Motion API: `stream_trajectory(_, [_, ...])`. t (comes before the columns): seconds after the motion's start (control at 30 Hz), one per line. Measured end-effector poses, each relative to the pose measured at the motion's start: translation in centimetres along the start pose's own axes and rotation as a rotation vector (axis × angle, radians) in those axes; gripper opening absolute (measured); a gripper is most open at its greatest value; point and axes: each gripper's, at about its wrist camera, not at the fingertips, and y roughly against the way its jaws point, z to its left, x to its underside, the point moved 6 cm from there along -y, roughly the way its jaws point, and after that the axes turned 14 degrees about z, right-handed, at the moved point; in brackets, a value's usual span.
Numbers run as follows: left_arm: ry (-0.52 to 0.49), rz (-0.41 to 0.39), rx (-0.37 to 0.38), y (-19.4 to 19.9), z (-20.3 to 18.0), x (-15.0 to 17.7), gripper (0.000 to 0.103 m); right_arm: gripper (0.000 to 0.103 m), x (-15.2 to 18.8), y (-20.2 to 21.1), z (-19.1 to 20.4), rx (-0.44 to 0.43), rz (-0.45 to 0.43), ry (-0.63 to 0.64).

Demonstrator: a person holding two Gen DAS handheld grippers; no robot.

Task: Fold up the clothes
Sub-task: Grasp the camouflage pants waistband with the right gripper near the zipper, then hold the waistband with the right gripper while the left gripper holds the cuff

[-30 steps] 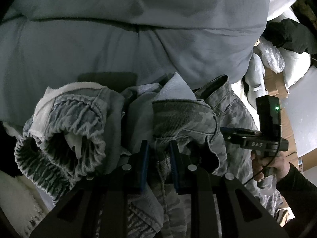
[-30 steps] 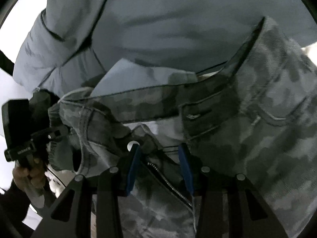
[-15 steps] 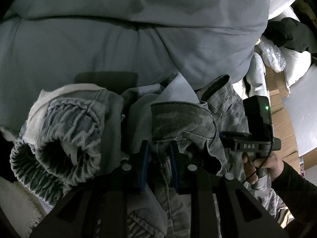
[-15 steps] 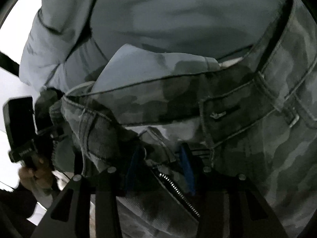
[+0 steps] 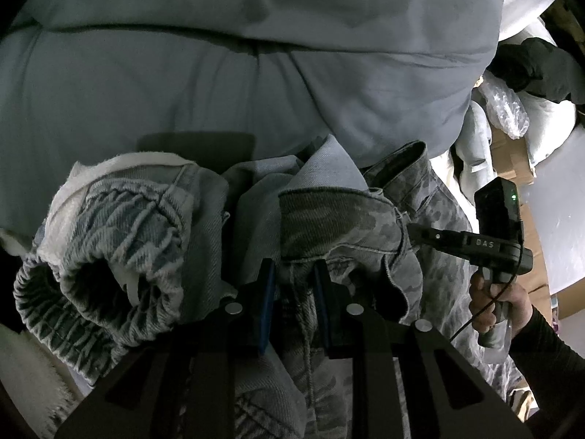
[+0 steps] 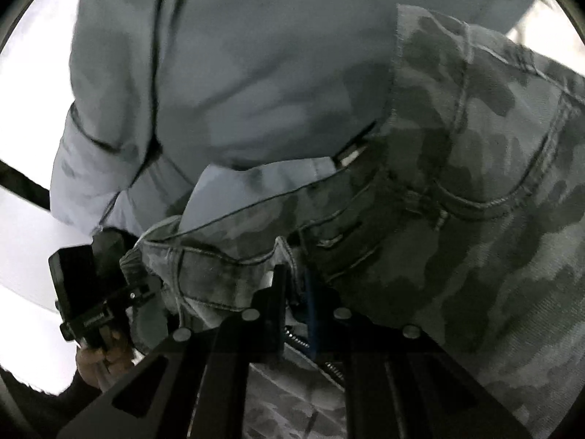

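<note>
both tongs [image 5: 291,292] [image 6: 292,285] pinching camo trousers [image 6: 457,219], grey hoodie [image 5: 219,73] behind

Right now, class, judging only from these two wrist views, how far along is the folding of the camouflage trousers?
Done: nothing looks folded yet; the camouflage trousers are still bunched at the waistband.
In hand: the left gripper is clamped on the trouser fabric, and the right gripper is closing on fabric beside the zip.
Left: spreading them flat and folding, then the rumpled striped garment and the blue-grey sweatshirt behind.

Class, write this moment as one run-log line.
left gripper: shut on camo trousers | right gripper: closing on waistband by zipper | fold: not yet made
</note>
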Motion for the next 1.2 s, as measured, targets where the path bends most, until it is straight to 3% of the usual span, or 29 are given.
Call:
stream_trajectory(0.1, [-0.011,-0.001,-0.001,0.1,-0.3,0.1,0.028,0.008,-0.5,-1.1,0.0,0.063,-0.001,-0.008])
stream_trajectory(0.27, [-0.018,-0.005,-0.002,0.1,-0.4,0.2,0.029,0.008,-1.0,0.5,-0.1,0.100,-0.070,-0.024])
stream_trajectory(0.37, [-0.011,-0.007,0.007,0.2,-0.4,0.3,0.029,0.008,-0.9,1.9,-0.2,0.105,-0.125,-0.044])
stream_trajectory(0.57, [0.002,-0.028,0.032,0.6,-0.2,0.6,0.039,0.008,-1.1,3.6,-1.6,0.062,-0.210,-0.127])
stream_trajectory(0.73, [0.010,-0.010,0.032,-0.3,-0.1,0.0,0.041,0.014,-1.8,0.9,-2.8,0.095,-0.145,-0.211])
stream_trajectory(0.77, [0.007,-0.006,0.034,-0.4,-0.2,0.0,0.043,0.015,-1.6,0.4,-2.8,0.112,-0.130,-0.223])
stream_trajectory(0.8, [0.003,-0.002,0.036,-0.5,-0.4,-0.1,0.048,0.023,-1.3,0.5,-2.7,0.132,-0.132,-0.234])
stream_trajectory(0.83, [0.001,0.001,0.038,-0.5,-0.5,-0.1,0.049,0.031,-0.7,0.9,-2.6,0.152,-0.136,-0.243])
stream_trajectory(0.9, [0.008,0.011,0.021,-0.3,-0.8,-0.3,0.049,0.037,0.6,2.0,-2.1,0.168,-0.150,-0.265])
stream_trajectory(1.2, [-0.046,0.105,-0.014,1.3,-3.2,-1.6,0.049,0.039,6.2,7.1,-1.1,0.252,-0.160,-0.278])
